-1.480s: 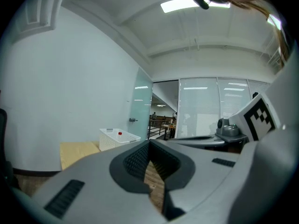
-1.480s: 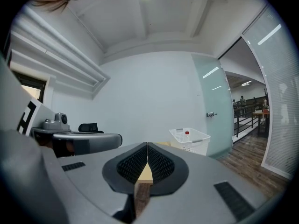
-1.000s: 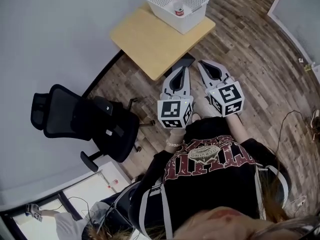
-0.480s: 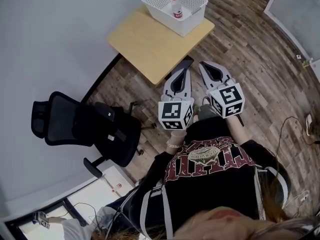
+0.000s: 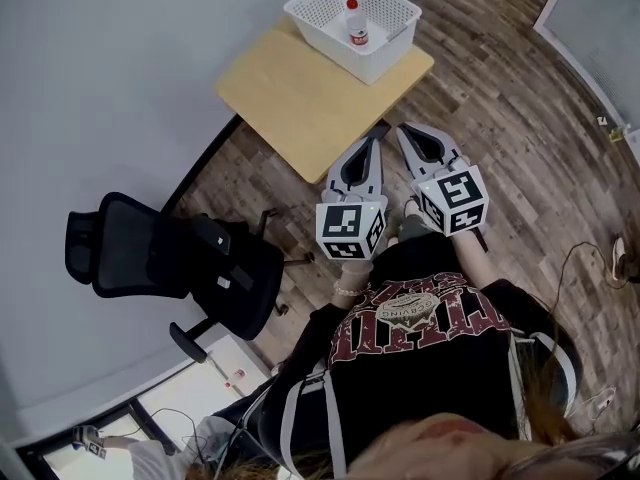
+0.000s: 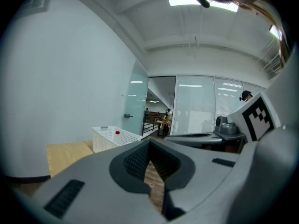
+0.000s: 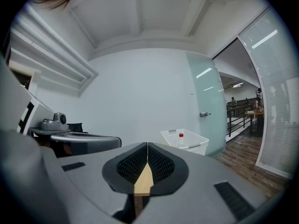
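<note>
At twelve o'clock stands a white perforated plastic basket (image 5: 398, 46); we should hold our left gripper (image 5: 372, 143) and right gripper (image 5: 408, 131), both pressed together empty, level toward it.

From the head camera we look steeply down from high above, past the person's shirt (image 5: 430, 318), onto the left gripper (image 5: 371, 143) and the right gripper (image 5: 404, 130). The table (image 5: 290, 98) and the basket (image 5: 340, 23) lie well ahead of them, near the top of the picture. Each gripper camera sits just behind its own jaws and looks out almost level along them, so the jaws loom close and the room stands far off. The left gripper view faces the glass wall (image 6: 201, 106) and catches the right gripper at its right edge. The right gripper view faces the white wall (image 7: 140, 97) and catches the left gripper at its left. All three views share the basket.
</note>
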The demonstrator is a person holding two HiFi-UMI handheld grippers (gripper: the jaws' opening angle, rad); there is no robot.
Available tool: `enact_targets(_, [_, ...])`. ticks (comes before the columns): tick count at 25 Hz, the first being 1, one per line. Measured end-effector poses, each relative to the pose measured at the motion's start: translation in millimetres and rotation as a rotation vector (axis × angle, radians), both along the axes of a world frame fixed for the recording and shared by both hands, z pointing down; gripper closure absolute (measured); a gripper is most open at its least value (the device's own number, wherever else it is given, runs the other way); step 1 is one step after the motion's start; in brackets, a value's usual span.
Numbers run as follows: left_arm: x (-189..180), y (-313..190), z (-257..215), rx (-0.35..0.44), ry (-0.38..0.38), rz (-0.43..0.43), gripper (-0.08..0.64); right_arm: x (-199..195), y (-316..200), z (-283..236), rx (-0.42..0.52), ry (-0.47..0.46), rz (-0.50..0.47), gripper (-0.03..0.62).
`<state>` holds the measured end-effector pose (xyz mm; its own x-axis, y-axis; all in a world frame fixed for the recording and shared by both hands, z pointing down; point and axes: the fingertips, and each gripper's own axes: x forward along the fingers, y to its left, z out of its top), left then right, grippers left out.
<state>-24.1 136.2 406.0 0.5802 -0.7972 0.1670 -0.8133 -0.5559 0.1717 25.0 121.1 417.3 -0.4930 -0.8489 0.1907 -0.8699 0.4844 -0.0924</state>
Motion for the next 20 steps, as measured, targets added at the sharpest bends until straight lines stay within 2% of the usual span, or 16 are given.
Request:
enact_targets(10, [16.0, -59.7, -16.5, 0.010, 0.000, -0.040, 0.512, 13.4, -62.8, -16.7, 0.015, -0.003, -0.054, 0.574])
enact_targets(20, [33.1, -96.9, -13.9, 0.010, -0.006, -0.097, 0.512, 31.8, -101.6, -14.9, 0.020, 0.000, -0.107, 0.574])
